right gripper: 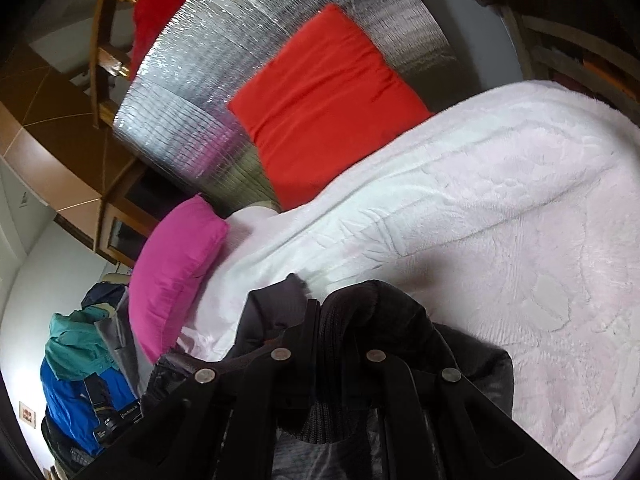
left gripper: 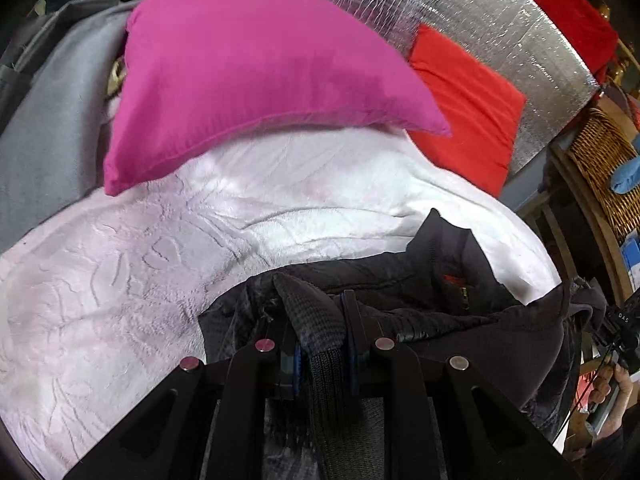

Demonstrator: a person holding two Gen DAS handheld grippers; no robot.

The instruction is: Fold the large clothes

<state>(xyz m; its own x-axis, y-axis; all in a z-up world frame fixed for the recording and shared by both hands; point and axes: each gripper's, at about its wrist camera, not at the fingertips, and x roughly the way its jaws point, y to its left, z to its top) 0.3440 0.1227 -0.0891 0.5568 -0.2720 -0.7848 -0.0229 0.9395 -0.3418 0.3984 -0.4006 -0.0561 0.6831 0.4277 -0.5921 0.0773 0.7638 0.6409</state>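
Observation:
A black padded jacket with ribbed knit trim hangs low over the white embossed bedspread. My left gripper is shut on a ribbed knit edge of the jacket, which bunches between its fingers. In the right wrist view the same jacket drapes around my right gripper, shut on another ribbed knit part. The jacket's collar with a red label lies toward the right. Much of the jacket is hidden under the two grippers.
A magenta pillow and a red pillow lean at the head of the bed against a silver foil board. Grey fabric lies left. A pile of blue and teal clothes sits beside the bed. A wicker basket stands right.

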